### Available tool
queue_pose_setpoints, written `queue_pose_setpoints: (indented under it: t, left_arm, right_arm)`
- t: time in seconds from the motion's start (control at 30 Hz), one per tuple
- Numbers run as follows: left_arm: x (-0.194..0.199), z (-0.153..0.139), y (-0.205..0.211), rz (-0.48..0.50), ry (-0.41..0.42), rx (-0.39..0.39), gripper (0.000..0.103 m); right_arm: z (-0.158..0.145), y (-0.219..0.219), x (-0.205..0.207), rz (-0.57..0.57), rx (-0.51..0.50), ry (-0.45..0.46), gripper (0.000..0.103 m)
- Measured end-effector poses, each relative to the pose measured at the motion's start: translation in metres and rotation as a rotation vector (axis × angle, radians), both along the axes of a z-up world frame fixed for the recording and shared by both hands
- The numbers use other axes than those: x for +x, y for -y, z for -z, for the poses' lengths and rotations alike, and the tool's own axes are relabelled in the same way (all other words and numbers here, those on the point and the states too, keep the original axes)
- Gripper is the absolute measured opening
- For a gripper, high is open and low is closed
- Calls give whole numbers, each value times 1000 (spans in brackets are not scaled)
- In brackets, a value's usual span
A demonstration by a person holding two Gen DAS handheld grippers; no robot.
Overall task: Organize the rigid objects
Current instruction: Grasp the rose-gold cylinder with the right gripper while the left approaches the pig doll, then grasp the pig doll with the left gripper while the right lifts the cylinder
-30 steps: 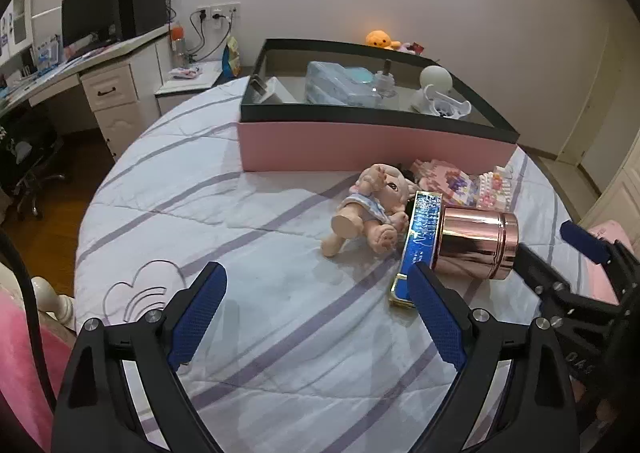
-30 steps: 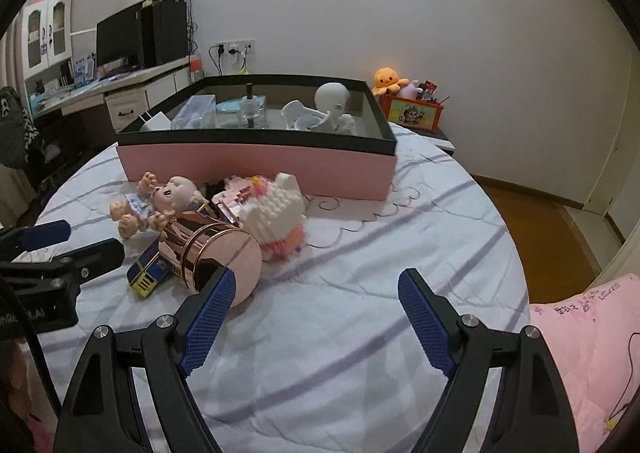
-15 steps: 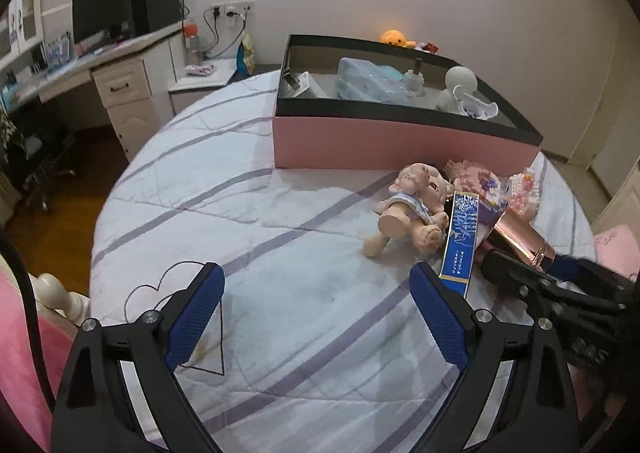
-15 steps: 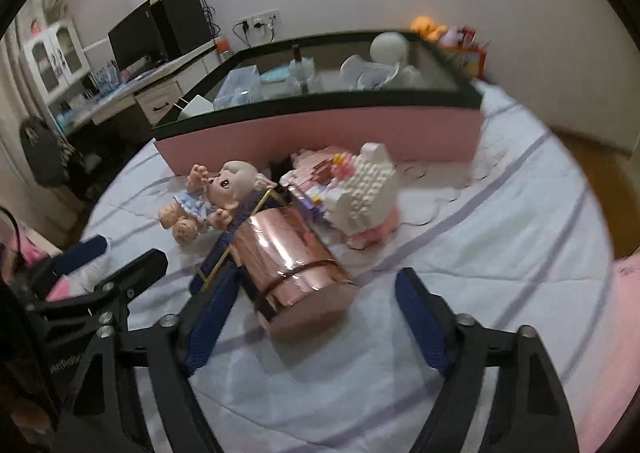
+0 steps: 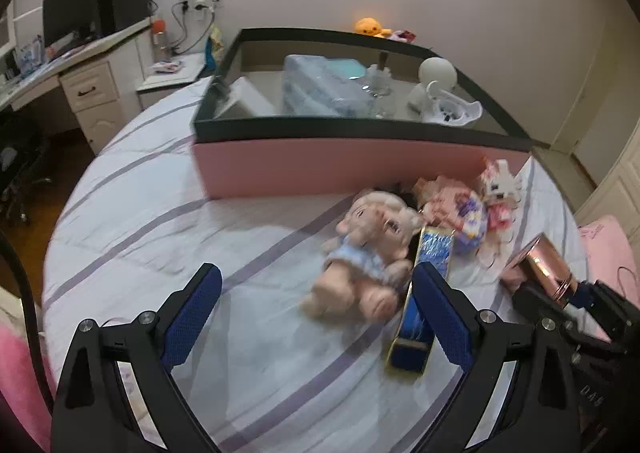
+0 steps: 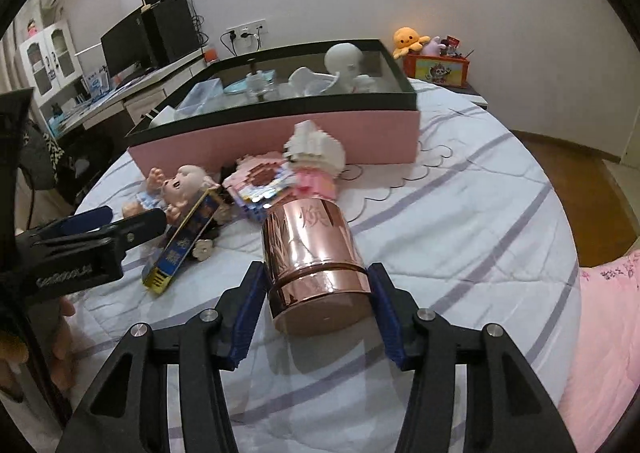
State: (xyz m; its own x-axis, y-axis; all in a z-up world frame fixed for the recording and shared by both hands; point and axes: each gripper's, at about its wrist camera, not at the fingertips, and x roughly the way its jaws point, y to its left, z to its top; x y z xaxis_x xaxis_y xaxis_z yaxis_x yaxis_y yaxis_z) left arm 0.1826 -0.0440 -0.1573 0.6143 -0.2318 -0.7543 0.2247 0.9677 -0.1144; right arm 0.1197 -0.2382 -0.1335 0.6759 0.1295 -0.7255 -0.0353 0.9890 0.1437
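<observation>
A shiny rose-gold can (image 6: 312, 253) lies on the striped bed between the pads of my right gripper (image 6: 316, 269). The jaws are closing and both pads sit against the can's sides. In the left wrist view the can (image 5: 540, 265) shows at the far right, in that gripper's fingers. My left gripper (image 5: 316, 277) is open above the bed, nothing between its fingers. Its right finger is beside a long blue box (image 5: 424, 293). A baby doll (image 5: 368, 249) lies just beyond. Building-block toys (image 6: 316, 157) sit behind the can. The pink storage box (image 5: 340, 165) stands further back.
The storage box, black-rimmed, holds a white figure (image 5: 438, 73), a clear packet and a small glass bottle. A desk with a monitor (image 5: 72, 21) stands at the left. A pink blanket (image 6: 600, 313) lies at the bed's right edge. A person's hand shows at the lower left.
The right gripper's jaws have drawn in around the rose-gold can, which now points away from the camera. The left gripper has drifted right, toward the doll and blue box.
</observation>
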Motion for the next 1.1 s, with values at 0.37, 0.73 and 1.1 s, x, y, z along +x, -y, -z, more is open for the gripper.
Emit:
queue_pose_setpoints:
  t: [0.37, 0.73, 1.1]
  left_arm:
    - [13, 5, 8, 51, -39, 13, 79]
    - [9, 6, 31, 61, 6, 101, 51]
    - [-28, -33, 20, 29, 121, 70, 50]
  right_arm:
    - [-1, 8, 7, 7, 8, -3, 53]
    - [-1, 1, 5, 16, -25, 2, 53]
    - [-33, -10, 6, -2, -61, 88, 48]
